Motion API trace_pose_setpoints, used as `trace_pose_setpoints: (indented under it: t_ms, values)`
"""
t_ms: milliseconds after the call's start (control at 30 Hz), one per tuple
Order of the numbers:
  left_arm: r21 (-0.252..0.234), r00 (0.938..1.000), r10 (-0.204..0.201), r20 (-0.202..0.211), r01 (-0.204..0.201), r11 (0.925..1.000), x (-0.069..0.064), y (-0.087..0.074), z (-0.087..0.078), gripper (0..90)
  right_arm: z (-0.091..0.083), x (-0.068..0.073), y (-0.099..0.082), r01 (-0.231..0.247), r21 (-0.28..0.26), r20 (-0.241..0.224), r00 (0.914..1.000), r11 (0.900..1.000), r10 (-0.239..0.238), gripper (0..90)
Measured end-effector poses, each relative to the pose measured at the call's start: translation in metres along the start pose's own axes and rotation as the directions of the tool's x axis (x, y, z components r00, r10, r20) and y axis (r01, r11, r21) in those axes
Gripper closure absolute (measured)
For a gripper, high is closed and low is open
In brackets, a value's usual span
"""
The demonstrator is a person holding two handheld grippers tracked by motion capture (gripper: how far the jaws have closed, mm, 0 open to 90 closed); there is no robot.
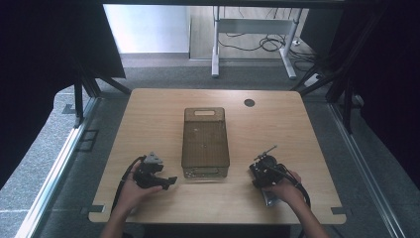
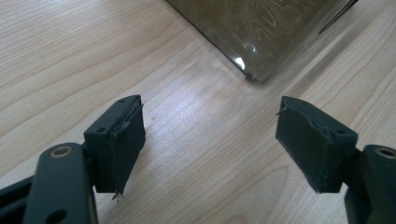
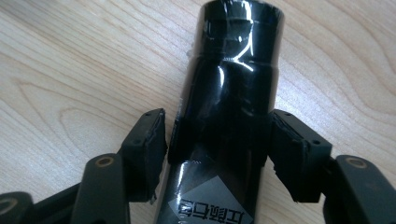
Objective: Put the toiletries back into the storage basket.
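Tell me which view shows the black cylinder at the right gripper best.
The right gripper view: the black cylinder lies on the wooden table between the right gripper's jaws, with its glossy wrap and grey label visible. The high view has the person's right hand and gripper covering that spot, so the cylinder cannot be made out.

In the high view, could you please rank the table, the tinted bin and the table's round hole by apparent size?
1. Table, largest.
2. Tinted bin, lying on it.
3. Round hole, smallest.
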State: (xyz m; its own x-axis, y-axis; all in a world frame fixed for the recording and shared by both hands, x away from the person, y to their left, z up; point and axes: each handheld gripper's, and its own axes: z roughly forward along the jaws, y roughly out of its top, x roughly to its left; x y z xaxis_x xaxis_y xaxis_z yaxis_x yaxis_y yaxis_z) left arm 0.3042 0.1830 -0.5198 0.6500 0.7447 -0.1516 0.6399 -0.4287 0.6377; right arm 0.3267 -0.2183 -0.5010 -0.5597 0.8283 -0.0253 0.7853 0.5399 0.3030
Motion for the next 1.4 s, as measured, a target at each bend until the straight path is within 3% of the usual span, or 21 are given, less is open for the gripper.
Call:
trace_pose_setpoints:
  t_ms: [800, 1133, 1300, 1400]
  values:
    - [0.007, 0.9999, 0.010, -0.005, -0.010, 0.9999, -0.004, 0.001, 0.001, 24.3, 0.003, -0.004, 0.003, -0.021, 0.038, -0.023, 0.9995, 0.9990, 0.022, 45.2]
    - [0.007, 1.0000, 0.004, -0.005, -0.004, 1.0000, -0.002, 0.000, 0.001, 24.3, 0.000, -0.008, 0.008, -0.025, 0.075, -0.079, 0.9964, 0.9969, 0.031, 46.1]
    - [0.006, 1.0000, -0.002, -0.005, 0.002, 1.0000, -0.002, 0.000, 0.001, 24.3, -0.007, -0.007, 0.014, -0.022, 0.068, -0.081, 0.9963, 0.9974, 0.027, 46.3]
    - [0.005, 1.0000, -0.002, -0.005, 0.002, 1.0000, -0.002, 0.000, 0.001, 24.3, -0.014, -0.008, 0.018, -0.019, 0.058, -0.105, 0.9941, 0.9981, 0.025, 46.3]
